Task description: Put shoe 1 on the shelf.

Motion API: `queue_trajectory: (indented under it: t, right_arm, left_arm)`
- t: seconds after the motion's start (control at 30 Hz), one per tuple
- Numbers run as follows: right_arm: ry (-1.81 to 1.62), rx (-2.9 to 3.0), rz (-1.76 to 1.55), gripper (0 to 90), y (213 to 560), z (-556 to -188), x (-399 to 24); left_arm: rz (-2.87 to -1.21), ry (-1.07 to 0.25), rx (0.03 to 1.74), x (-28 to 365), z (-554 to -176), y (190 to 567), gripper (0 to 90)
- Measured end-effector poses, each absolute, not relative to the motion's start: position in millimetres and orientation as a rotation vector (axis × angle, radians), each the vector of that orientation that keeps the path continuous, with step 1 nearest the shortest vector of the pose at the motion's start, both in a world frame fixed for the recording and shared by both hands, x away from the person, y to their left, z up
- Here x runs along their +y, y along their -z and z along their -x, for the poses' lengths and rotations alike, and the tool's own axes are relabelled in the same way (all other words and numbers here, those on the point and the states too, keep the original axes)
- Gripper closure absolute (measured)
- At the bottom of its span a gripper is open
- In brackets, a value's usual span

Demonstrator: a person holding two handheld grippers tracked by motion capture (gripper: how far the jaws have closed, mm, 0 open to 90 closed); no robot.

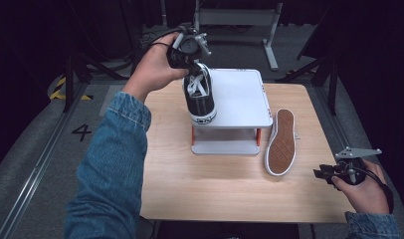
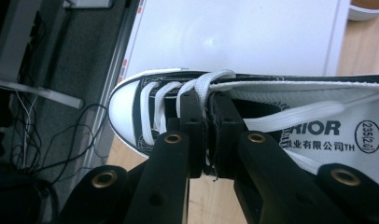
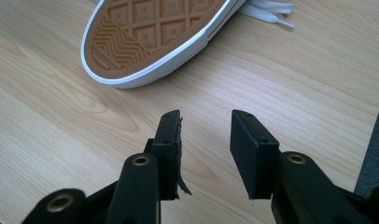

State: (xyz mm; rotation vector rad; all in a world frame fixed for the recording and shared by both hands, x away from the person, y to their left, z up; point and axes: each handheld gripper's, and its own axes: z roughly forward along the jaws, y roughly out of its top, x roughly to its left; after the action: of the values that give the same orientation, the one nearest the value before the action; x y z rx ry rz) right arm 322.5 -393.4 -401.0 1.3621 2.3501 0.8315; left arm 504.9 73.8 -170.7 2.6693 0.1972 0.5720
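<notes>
Pinching the black canvas shoe (image 1: 200, 97) by its white laces, the left gripper (image 2: 205, 140) has its jaws almost closed and holds it over the white stand (image 1: 240, 99). The right gripper (image 3: 206, 149) is open, holding nothing, above the wooden table (image 3: 47, 116). A second shoe (image 3: 150, 37) lies beside the stand, its ribbed tan rubber sole facing up.
</notes>
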Motion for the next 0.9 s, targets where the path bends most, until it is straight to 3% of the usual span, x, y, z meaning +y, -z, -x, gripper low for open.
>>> queue_trajectory:
  t: [0.43, 0.9]
  right_arm:
    - [-0.839, 2.326, -1.382, 64.3, 402.1, -316.5, -405.5]
    - [-0.837, 2.360, -1.365, 63.7, 405.4, -322.2, -399.3]
  left_arm:
    - [-2.762, -0.563, 0.109, 21.4, -547.7, 178.9, 85.6]
    - [-2.814, -0.512, 0.053, 5.6, -549.8, 203.4, 84.9]
